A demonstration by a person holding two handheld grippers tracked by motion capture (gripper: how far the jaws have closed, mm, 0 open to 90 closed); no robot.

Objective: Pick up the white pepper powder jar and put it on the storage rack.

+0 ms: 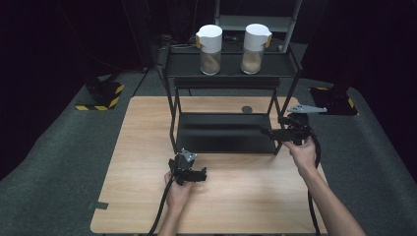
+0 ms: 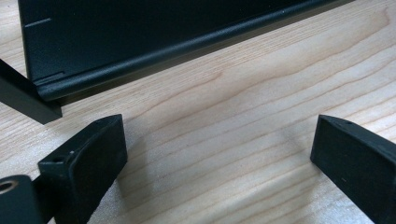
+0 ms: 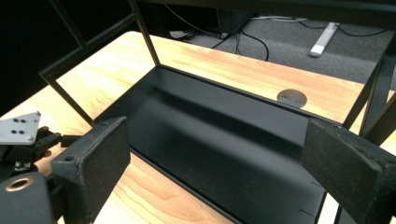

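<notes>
A black two-tier metal rack stands at the back middle of the wooden table. Two glass jars with white lids, one on the left and one on the right, stand on its top shelf, each holding brown powder. My left gripper rests low over the table just in front of the rack, open, with bare wood between its jaws. My right gripper hovers at the rack's front right corner, open and empty, and looks across the bare lower shelf.
A small grey round disc lies on the table behind the lower shelf, by the rack's right rear leg. The rack's thin uprights frame the shelf. Dark carpet surrounds the table, with cables behind it.
</notes>
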